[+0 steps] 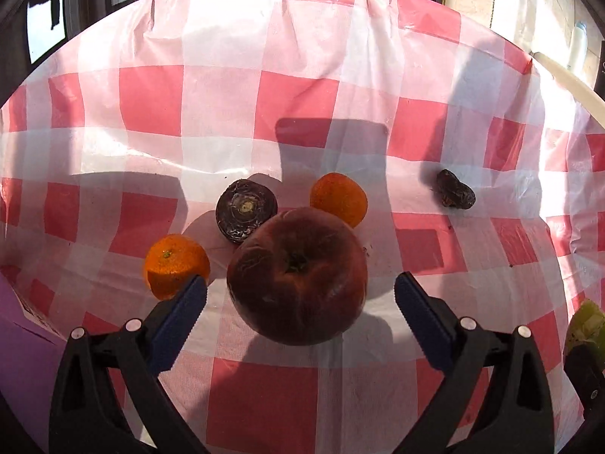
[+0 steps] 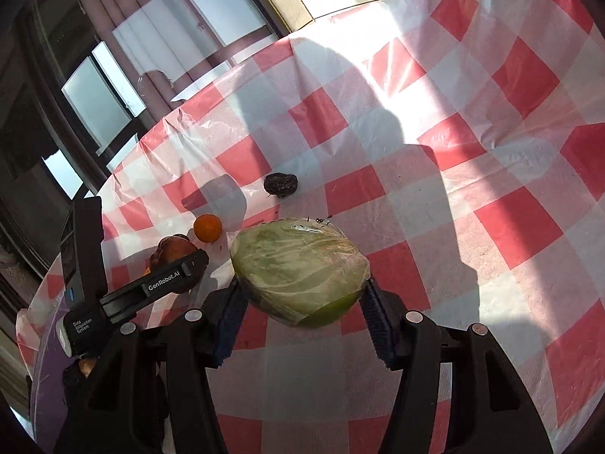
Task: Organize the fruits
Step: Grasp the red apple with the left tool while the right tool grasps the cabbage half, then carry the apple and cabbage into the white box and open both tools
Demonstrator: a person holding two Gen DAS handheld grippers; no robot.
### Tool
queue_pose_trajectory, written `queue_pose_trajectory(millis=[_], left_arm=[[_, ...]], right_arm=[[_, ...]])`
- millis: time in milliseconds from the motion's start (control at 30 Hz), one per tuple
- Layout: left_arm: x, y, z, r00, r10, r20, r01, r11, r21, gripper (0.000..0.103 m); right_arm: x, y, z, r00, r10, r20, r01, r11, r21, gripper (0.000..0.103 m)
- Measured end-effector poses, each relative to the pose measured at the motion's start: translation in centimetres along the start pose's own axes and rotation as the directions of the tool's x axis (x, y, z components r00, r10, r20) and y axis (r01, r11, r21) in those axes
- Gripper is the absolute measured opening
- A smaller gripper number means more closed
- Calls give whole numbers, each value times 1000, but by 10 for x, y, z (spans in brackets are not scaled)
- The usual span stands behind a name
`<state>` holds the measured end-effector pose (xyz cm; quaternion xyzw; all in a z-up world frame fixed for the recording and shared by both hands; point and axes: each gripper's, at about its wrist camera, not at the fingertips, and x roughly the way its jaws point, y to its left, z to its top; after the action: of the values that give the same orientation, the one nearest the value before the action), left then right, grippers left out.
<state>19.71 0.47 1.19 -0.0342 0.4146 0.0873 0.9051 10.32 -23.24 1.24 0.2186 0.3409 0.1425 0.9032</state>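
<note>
In the left wrist view a large dark red fruit (image 1: 297,274) lies on the checked tablecloth between my left gripper's (image 1: 300,289) open fingers, not touched. Around it lie an orange (image 1: 174,266) at the left fingertip, a second orange (image 1: 339,198) behind, a dark purple round fruit (image 1: 245,210) and a small dark shrivelled fruit (image 1: 455,190) to the right. My right gripper (image 2: 302,293) is shut on a plastic-wrapped green cabbage (image 2: 300,266), held over the cloth. The right wrist view also shows the red fruit (image 2: 170,251), one orange (image 2: 207,227) and the shrivelled fruit (image 2: 281,184).
The table (image 2: 453,227) has a red and white checked plastic cloth. A purple box (image 1: 22,333) sits at the left edge. The left gripper's body (image 2: 113,283) shows at the left of the right wrist view. Windows and curtains lie beyond the far edge.
</note>
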Motion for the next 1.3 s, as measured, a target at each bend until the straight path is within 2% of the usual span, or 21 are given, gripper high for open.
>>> queue_pose_trajectory(millis=[33, 67, 167, 300, 500, 633, 700, 900, 1300], left_arm=[[9, -2, 3, 999, 1, -38, 0, 1000, 12, 85], [12, -2, 5, 999, -4, -45, 5, 1000, 16, 81], [9, 1, 6, 1000, -4, -25, 4, 1000, 14, 66], [-5, 6, -3, 997, -74, -16, 74, 997, 15, 64], [-57, 15, -53, 988, -149, 28, 149, 989, 11, 64], [-80, 27, -73, 989, -131, 64, 133, 991, -23, 64], [-82, 35, -77, 989, -130, 72, 134, 990, -51, 64], [-62, 34, -76, 980, -197, 38, 200, 973, -114, 64], [-58, 29, -74, 977, -211, 34, 213, 971, -105, 64]], right_arm=[[2, 0, 0, 1000, 2, -1, -2, 1000, 3, 57], [2, -1, 0, 1000, 2, -2, -2, 1000, 5, 57], [4, -2, 1, 1000, 4, -13, -4, 1000, 3, 57], [6, -3, 0, 1000, 13, -12, -13, 1000, 3, 57], [5, -3, 0, 1000, 14, -12, -14, 1000, 0, 57], [4, -4, 0, 1000, 16, -8, -16, 1000, -2, 57], [4, -5, 0, 1000, 18, -5, -18, 1000, -2, 57], [6, -6, 1, 1000, 26, -6, -26, 1000, -6, 57], [11, -5, 1, 999, 35, -30, -35, 999, -15, 57]])
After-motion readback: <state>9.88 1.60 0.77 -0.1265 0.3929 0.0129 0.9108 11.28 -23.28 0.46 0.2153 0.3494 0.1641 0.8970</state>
